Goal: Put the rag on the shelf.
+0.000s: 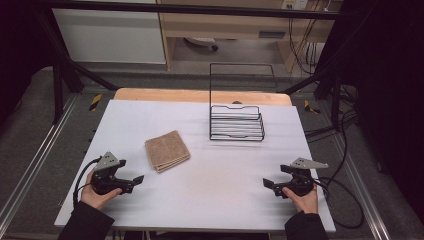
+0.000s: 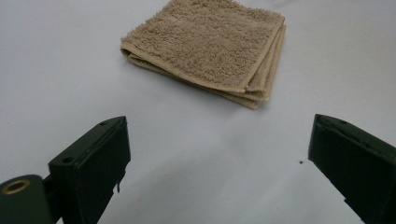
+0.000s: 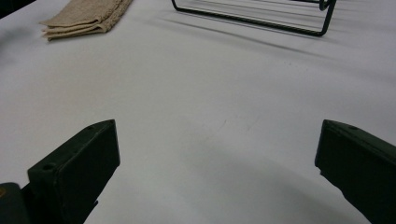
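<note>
Nothing is being held yet: the left gripper (image 1: pixel 131 182) and right gripper (image 1: pixel 271 184) are resting low over the table (image 1: pixel 220 170) with jaws spread apart. The folded towel (image 2: pixel 210 44) is lying just ahead of the left jaws, the wire rack (image 1: pixel 236 123) farther beyond. Likely next: reaching forward to pinch the towel's edge.

A folded tan towel (image 1: pixel 167 150) lies flat, near a black wire rack (image 1: pixel 236 122).

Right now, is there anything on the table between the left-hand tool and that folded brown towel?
Nothing: in the left gripper view, bare white table runs from the open left gripper up to the folded towel. The high view shows the same gap.
</note>
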Demonstrator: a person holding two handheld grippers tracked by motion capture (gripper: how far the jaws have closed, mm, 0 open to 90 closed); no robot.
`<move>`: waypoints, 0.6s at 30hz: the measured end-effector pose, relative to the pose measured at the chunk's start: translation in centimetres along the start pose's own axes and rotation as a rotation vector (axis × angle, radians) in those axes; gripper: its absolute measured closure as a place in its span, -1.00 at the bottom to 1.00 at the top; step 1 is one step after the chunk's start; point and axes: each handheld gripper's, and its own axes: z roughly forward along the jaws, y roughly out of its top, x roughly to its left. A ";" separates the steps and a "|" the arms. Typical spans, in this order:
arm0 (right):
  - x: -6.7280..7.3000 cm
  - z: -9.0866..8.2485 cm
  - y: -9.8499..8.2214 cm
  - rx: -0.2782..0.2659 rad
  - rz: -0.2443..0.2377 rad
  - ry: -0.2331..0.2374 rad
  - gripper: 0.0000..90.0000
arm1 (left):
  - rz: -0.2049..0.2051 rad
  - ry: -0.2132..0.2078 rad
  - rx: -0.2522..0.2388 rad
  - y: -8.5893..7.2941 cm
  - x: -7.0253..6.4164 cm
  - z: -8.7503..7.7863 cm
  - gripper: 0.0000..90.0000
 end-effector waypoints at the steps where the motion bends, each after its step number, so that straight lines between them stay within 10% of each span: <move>1: 0.0 0.0 0.0 0.000 0.000 0.000 -0.99 | 0.000 0.000 0.000 0.0 0.0 0.0 -0.88; 18: 0.2 0.2 0.0 0.018 -0.015 -0.005 -0.99 | 0.017 0.007 0.002 0.4 -0.7 0.3 -0.87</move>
